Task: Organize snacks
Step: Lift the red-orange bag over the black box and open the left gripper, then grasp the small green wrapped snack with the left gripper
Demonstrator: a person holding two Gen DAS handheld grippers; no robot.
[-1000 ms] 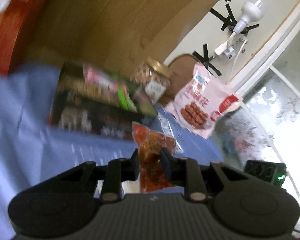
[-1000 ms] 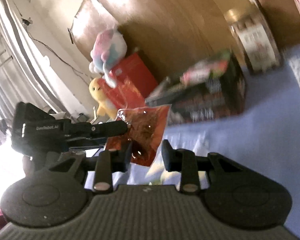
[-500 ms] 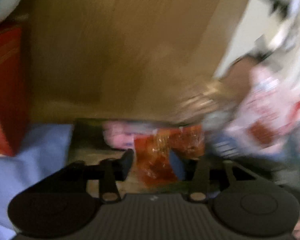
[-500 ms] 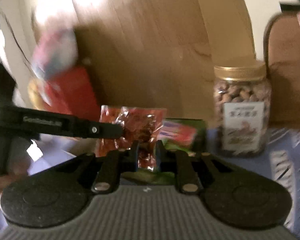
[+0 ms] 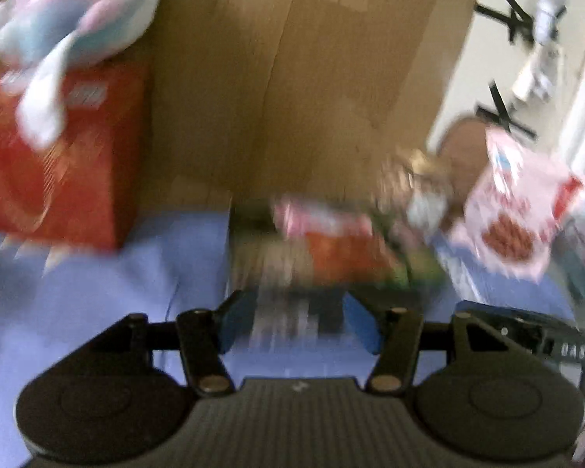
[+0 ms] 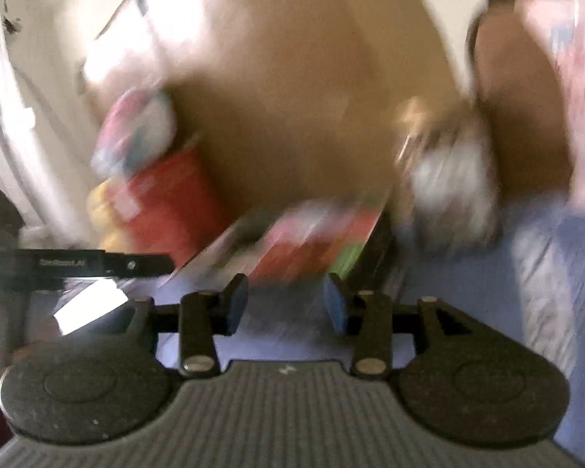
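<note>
Against the wooden panel at the back edge of the blue-covered table (image 5: 97,292) stands a dark open snack box (image 5: 292,273), and an orange-red snack packet (image 5: 343,257) lies in it among pink and green wrappers, which suggests the box is the collecting place for the loose snacks. Both pictures are heavily smeared, so whether the packet lies flat or leans on its neighbours cannot be told; its long axis seems to run roughly left to right across the box in the left wrist view, and which end is its top is not legible. The left gripper (image 5: 298,321) has its jaws spread wide with nothing between the blue pads, and the right gripper (image 6: 286,304) is likewise released and empty; both hover just in front of the box, near each other, consistent with a drop into it. Right of the box stand a gold-lidded nut jar (image 5: 417,183) and a pink-and-white snack bag (image 5: 518,214), apparently propped upright toward the table's right edge, probably waiting their turn. At the left back corner a red box (image 5: 58,163) carries a plush toy (image 5: 70,27).
</note>
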